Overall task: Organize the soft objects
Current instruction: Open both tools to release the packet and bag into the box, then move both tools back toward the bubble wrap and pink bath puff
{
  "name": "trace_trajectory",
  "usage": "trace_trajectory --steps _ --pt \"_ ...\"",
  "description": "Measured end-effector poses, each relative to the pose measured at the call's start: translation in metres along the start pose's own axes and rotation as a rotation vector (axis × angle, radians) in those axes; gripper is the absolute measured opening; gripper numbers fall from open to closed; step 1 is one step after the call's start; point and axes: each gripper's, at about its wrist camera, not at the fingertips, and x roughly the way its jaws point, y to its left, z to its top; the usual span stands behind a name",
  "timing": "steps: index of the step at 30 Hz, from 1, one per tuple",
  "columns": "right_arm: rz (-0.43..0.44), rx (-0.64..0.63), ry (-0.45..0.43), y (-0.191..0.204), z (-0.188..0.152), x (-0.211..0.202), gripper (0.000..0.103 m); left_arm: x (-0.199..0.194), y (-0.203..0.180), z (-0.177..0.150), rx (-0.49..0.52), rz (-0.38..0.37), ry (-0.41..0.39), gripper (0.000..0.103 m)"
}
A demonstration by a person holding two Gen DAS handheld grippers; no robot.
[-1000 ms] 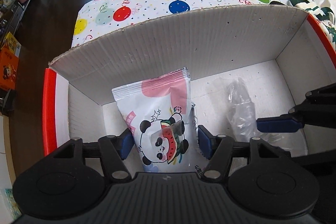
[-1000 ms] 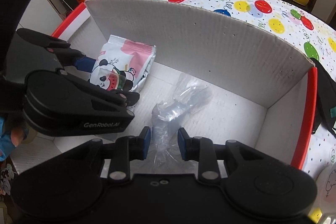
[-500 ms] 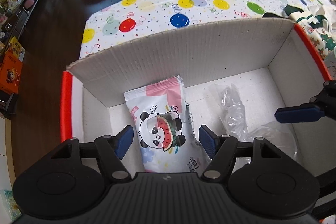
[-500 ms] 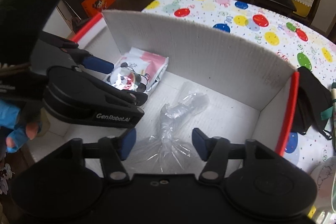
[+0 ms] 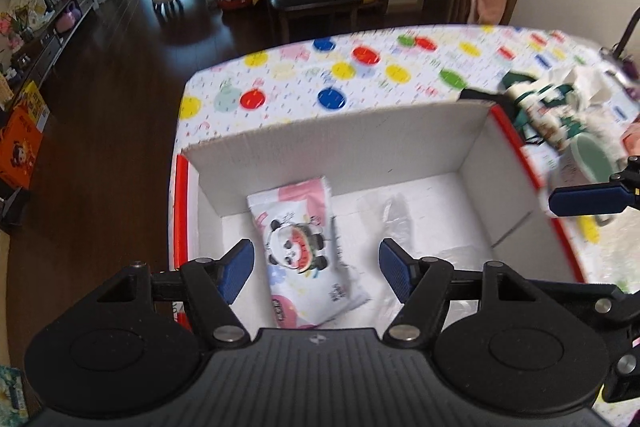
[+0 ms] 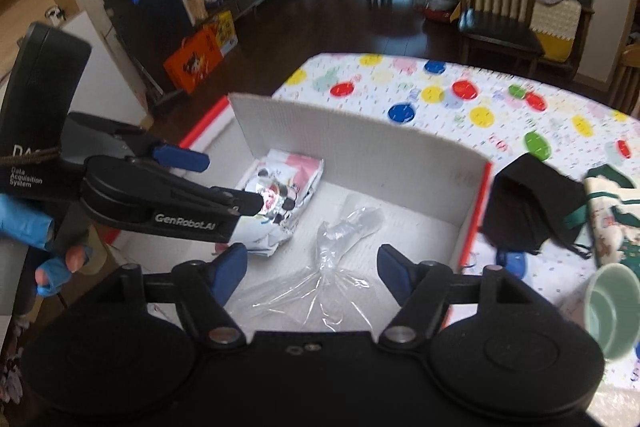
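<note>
A soft packet [image 5: 300, 247] printed with a panda eating watermelon, white with pink patches, lies flat on the floor of the white cardboard box [image 5: 340, 143], toward the 9 o'clock side, its long axis running from 12 to 6. Just beside it, toward 3 o'clock, a crumpled clear plastic bag [image 6: 332, 259] lies on the same floor, twisted at the middle and fanned out at its near end

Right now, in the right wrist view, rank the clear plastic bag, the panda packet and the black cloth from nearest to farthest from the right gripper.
1. Clear plastic bag: in the box, below the opening right gripper.
2. Panda packet: box's far left corner.
3. Black cloth: outside the box, right, on the tablecloth.
</note>
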Motion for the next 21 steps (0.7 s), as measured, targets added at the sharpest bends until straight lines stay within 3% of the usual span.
trace_trajectory --steps 4,6,14,17,21 --pt "-0.006 -0.001 -0.059 0.001 -0.007 -0.029 0.078 -0.027 -0.009 -0.003 -0.004 -0.029 -0.052 0.07" --pt "-0.01 -0.004 -0.084 0.001 -0.011 -0.043 0.08 -0.039 -0.013 -0.006 -0.009 -0.042 -0.076 0.077" --pt "-0.033 0.022 -0.202 -0.004 -0.031 -0.099 0.088 -0.087 -0.038 -0.017 -0.002 -0.074 -0.195 0.077" --pt "-0.043 0.029 -0.247 -0.008 -0.042 -0.119 0.092 -0.103 -0.051 -0.023 0.011 -0.086 -0.239 0.084" --pt "-0.061 0.054 -0.311 -0.016 -0.059 -0.145 0.097 -0.118 -0.072 -0.032 0.014 -0.111 -0.275 0.085"
